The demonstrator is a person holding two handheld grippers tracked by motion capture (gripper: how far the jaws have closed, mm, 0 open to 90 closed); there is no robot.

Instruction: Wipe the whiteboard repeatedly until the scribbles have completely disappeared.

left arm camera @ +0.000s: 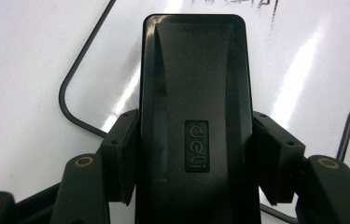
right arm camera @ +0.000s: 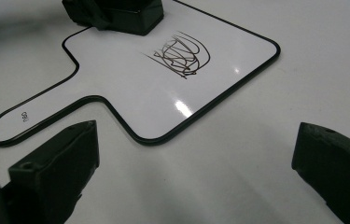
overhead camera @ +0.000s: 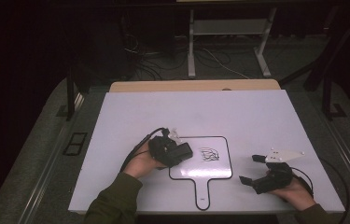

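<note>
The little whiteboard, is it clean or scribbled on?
Scribbled on: the whiteboard bears a dark scribble beside the eraser.

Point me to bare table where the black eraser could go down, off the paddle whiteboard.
Free: the far table beyond the paddle whiteboard, and the strip between its right edge and the right gripper. Crowded: the board's left side, where the left gripper clamps the eraser beside the scribble.

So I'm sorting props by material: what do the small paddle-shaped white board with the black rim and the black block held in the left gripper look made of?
The paddle-shaped white board looks like glossy coated dry-erase sheet: it throws bright glare and carries a marker scribble. Its black rim could be plastic or rubber. The black block looks like moulded matte plastic, with an embossed logo and soft sheen, likely an eraser.
</note>
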